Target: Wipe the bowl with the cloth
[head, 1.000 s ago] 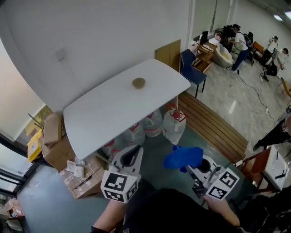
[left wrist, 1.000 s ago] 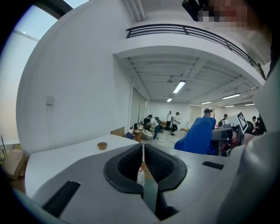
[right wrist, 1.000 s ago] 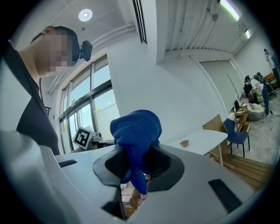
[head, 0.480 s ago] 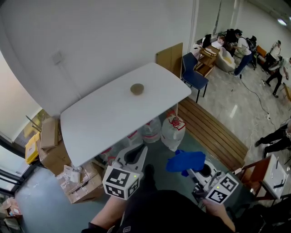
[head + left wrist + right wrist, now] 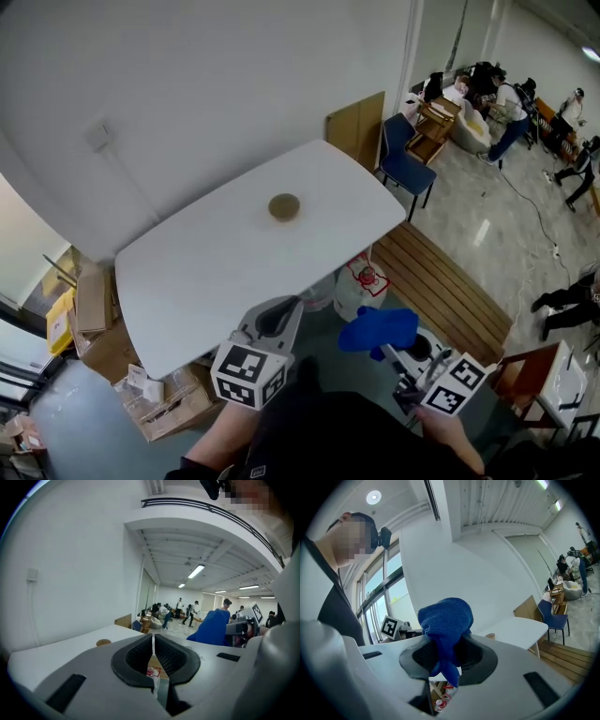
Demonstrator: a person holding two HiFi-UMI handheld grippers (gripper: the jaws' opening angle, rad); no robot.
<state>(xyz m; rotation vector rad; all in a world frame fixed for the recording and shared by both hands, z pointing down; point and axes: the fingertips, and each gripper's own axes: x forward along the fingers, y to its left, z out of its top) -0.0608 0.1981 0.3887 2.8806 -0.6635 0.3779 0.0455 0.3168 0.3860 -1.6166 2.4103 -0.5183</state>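
Open tabletop is offered on every side of the bowl (image 5: 284,206), the only thing seen on the white table (image 5: 206,277); the far side is bounded by the wall (image 5: 187,94); the space below the near edge is crowded by water bottles (image 5: 361,281) and cardboard boxes (image 5: 164,405); the right is flanked by a wooden bench (image 5: 450,281).

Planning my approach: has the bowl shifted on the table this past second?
No. The bowl keeps its spot near the far edge of the table; only the camera shifted.
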